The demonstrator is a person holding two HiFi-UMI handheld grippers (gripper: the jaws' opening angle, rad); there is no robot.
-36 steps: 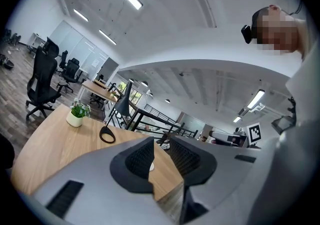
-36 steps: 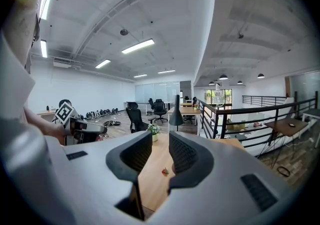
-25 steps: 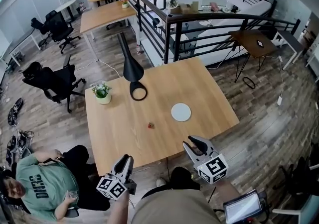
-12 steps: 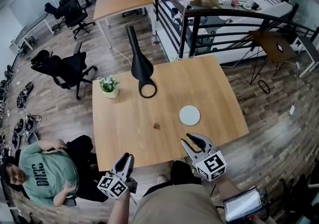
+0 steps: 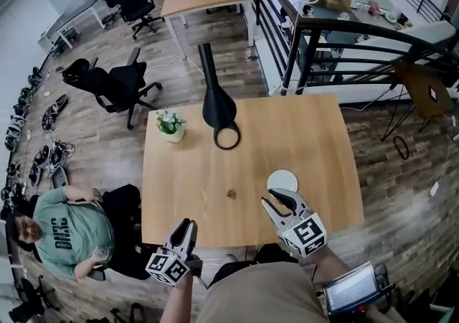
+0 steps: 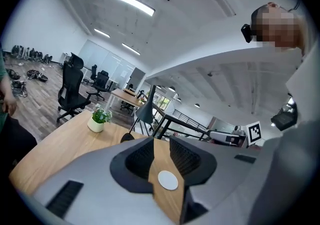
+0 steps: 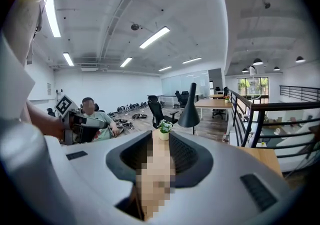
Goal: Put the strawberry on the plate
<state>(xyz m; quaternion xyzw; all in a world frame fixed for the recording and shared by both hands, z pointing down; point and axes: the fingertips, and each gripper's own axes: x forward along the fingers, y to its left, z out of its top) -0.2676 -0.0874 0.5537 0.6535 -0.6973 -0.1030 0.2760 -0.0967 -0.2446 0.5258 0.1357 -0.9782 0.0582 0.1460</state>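
Strawberry [image 5: 231, 193]: frame centre, left of plate [image 5: 282, 178]; lies just left of right gripper [image 5: 275, 200] (jaws clenched, empty), farther up-right from left gripper [image 5: 186, 225], likewise closed on nothing.

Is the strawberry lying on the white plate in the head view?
No, the strawberry lies on the bare wooden table, left of the plate and apart from it.

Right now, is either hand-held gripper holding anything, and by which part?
Nothing: left hand-held gripper and right hand-held gripper are shut, empty; the strawberry lies on the table.
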